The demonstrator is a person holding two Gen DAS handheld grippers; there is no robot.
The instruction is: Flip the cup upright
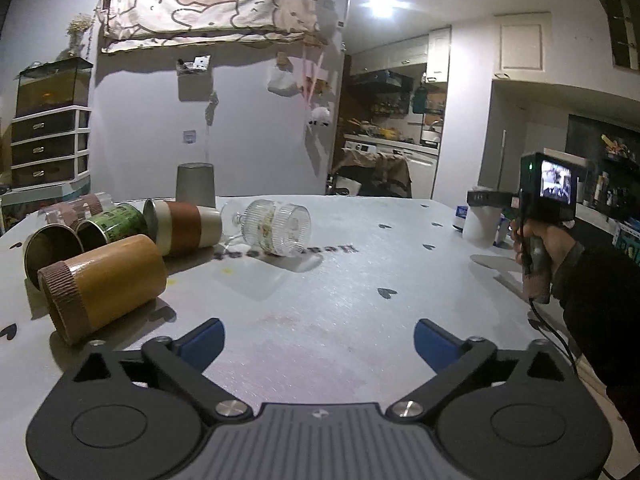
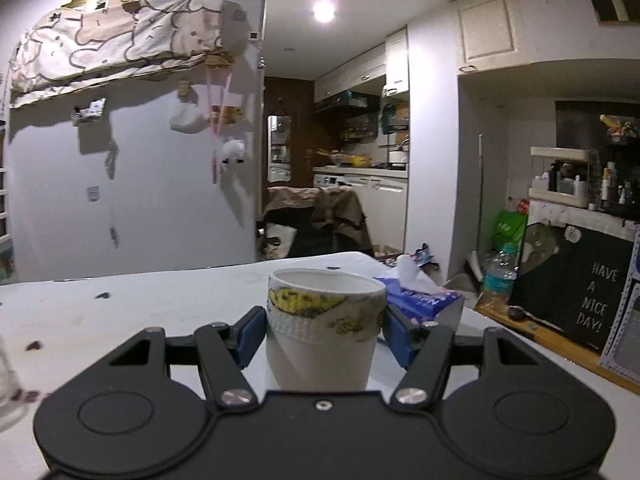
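In the right wrist view a white paper cup (image 2: pixel 325 328) with a yellow-printed band stands upright on the table, mouth up. My right gripper (image 2: pixel 325 334) has a blue pad on each side of it, touching or nearly touching. In the left wrist view the same cup (image 1: pixel 480 222) stands at the far right by the right gripper's handle (image 1: pixel 536 256). My left gripper (image 1: pixel 318 342) is open and empty above the near table. Several cups lie on their sides at the left: a yellow one (image 1: pixel 106 284), a green one (image 1: pixel 114 228), a brown-banded one (image 1: pixel 186 228) and a clear ribbed glass (image 1: pixel 276 226).
A grey cup (image 1: pixel 196 184) stands mouth down at the table's far edge. A blue tissue box (image 2: pixel 420 300) sits just behind the white cup. The table's right edge (image 2: pixel 560 360) runs close by. A clear glass (image 2: pixel 8 384) shows at the far left.
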